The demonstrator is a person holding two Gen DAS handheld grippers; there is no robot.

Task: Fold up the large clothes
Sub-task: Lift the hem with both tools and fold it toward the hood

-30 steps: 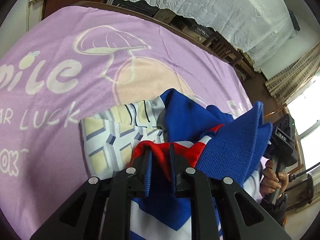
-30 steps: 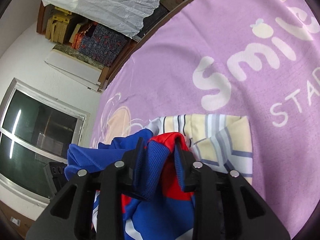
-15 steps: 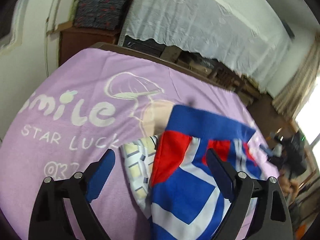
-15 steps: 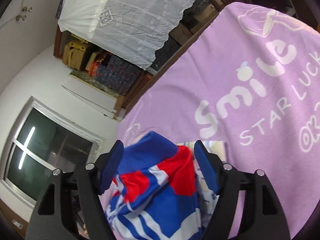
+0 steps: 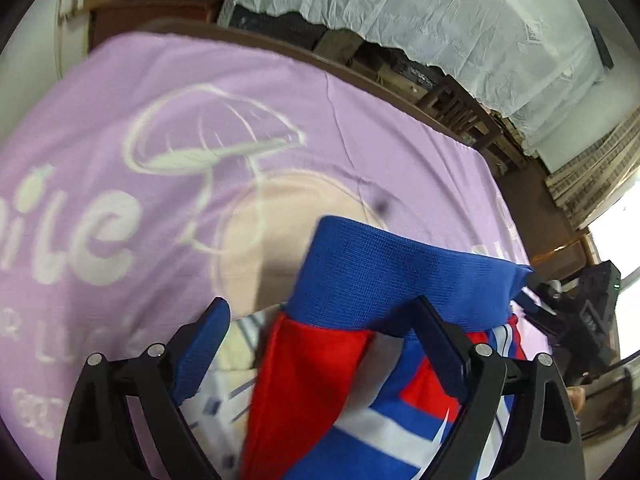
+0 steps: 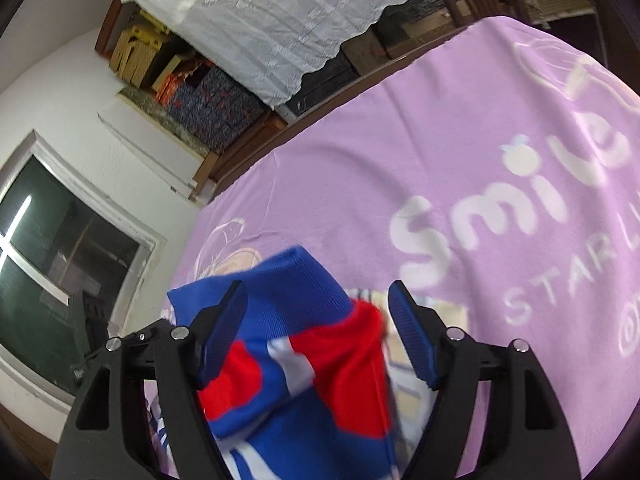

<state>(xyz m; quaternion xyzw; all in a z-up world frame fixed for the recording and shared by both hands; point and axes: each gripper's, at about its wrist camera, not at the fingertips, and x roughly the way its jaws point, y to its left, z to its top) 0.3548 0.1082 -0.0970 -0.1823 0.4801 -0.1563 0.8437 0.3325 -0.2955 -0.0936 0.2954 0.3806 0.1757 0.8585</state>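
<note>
A lilac blanket (image 5: 120, 128) printed with a white mushroom and "Smile" covers the bench. A blue, red and white garment (image 5: 360, 352) lies heaped toward its near edge. The left claw (image 5: 320, 332) and right claw (image 6: 316, 320), jaws just opened, stand wide, gripping nothing. White lace cloth (image 6: 280, 20) drapes shelving behind.

White lettering stood on the purple blanket (image 6: 400, 160). In the right wrist view the large word "Smile" (image 6: 516, 200) could be read, and below it a smaller line beginning "STAR L" (image 6: 576, 276), cut off at the picture's edge. In the left wrist view only "ile" (image 5: 76, 236) of that word showed, left of the mushroom drawing (image 5: 212, 136); the smaller lines beneath it were too blurred to read.
</note>
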